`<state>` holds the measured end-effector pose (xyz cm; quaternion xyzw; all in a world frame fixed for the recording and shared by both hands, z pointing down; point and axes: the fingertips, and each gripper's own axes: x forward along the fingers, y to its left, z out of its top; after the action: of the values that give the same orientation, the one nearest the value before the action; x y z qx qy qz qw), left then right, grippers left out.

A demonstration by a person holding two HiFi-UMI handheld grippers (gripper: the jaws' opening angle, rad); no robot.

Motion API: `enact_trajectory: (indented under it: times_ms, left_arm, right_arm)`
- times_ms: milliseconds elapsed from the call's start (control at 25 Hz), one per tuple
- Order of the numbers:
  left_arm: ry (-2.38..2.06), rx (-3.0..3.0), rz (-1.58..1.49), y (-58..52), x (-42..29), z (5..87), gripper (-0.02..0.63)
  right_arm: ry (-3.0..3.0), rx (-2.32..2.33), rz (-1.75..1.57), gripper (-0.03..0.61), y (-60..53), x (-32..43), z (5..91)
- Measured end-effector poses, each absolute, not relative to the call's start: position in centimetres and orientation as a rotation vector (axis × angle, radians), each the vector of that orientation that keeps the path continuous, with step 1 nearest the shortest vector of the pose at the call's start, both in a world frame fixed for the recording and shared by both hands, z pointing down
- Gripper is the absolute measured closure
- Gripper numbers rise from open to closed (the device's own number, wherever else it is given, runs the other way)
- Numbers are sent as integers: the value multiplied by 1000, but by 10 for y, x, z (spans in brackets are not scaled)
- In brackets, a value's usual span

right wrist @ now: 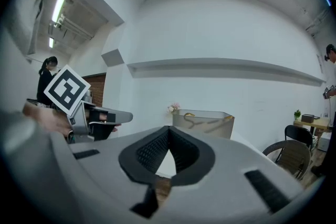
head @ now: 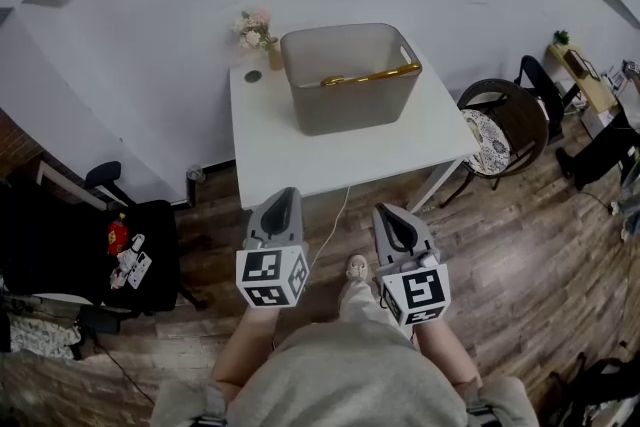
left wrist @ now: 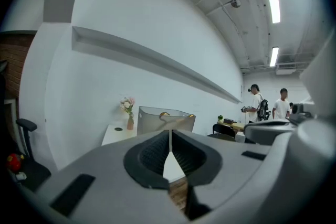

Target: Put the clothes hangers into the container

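Note:
A grey plastic container (head: 350,80) stands at the back of a white table (head: 300,155). A gold clothes hanger (head: 372,76) lies inside it, resting across the right rim. Both grippers hang in front of the table over the wooden floor, well short of the container. My left gripper (head: 283,200) is shut with nothing between its pads. My right gripper (head: 398,221) beside it is also shut and empty. In the left gripper view the closed jaws (left wrist: 170,136) point toward the container (left wrist: 165,121). The right gripper view shows its closed jaws (right wrist: 168,131) below the container (right wrist: 203,123) and hanger (right wrist: 195,122).
A small vase of flowers (head: 257,33) and a dark round object (head: 253,76) sit at the table's back left. A round chair (head: 505,130) stands to the right, a black office chair (head: 115,250) to the left. Two people (left wrist: 258,105) stand far off.

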<state>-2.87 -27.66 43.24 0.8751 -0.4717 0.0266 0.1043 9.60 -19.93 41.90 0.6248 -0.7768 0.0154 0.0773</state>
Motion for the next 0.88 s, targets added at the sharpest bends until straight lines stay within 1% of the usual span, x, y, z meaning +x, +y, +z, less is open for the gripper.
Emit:
enact_trajectory:
  times_ms: [480, 880]
  left_arm:
    - [-1387, 2571, 67, -190, -71, 442, 595]
    - [-1384, 2553, 90, -151, -94, 454, 595]
  right_arm:
    - [-2372, 1846, -3, 575, -129, 55, 419]
    - [-2380, 1826, 8, 575, -95, 32, 426]
